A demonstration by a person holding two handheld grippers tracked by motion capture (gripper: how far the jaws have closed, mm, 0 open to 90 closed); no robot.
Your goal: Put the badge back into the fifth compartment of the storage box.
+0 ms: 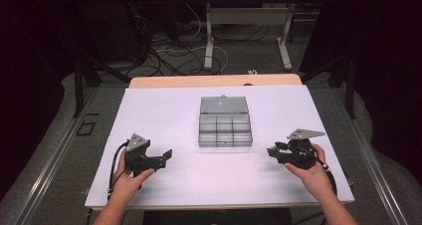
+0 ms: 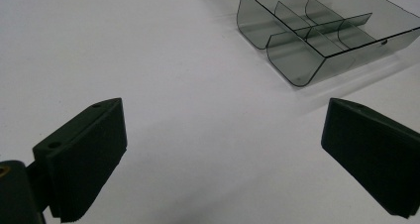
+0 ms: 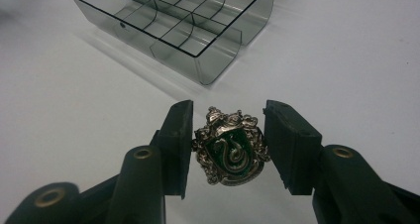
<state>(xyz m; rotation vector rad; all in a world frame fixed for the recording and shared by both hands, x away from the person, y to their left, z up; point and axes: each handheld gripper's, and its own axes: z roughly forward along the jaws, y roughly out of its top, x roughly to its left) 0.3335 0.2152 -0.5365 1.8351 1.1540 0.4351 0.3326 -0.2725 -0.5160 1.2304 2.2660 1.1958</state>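
Observation:
A smoky clear plastic organizer box [image 1: 225, 130] with several empty compartments sits mid-table, its lid [image 1: 224, 104] folded back flat. My right gripper [image 3: 229, 135] is shut on a small metal crest badge [image 3: 230, 149], green with a silver snake, held just above the white surface. The box [image 3: 178, 21] lies ahead of it and to its left. In the high view the right gripper [image 1: 272, 151] sits right of the box. My left gripper [image 1: 160, 163] rests left of the box, open, with nothing between its jaws [image 2: 223, 154]. The box's corner [image 2: 322, 35] shows ahead of it.
A white mat [image 1: 164, 110] covers the tabletop, with a wooden edge [image 1: 214, 80] at the far side. Behind the table are cables on the floor [image 1: 169, 51] and the legs of another table [image 1: 209, 41]. Dark drapes stand at both sides.

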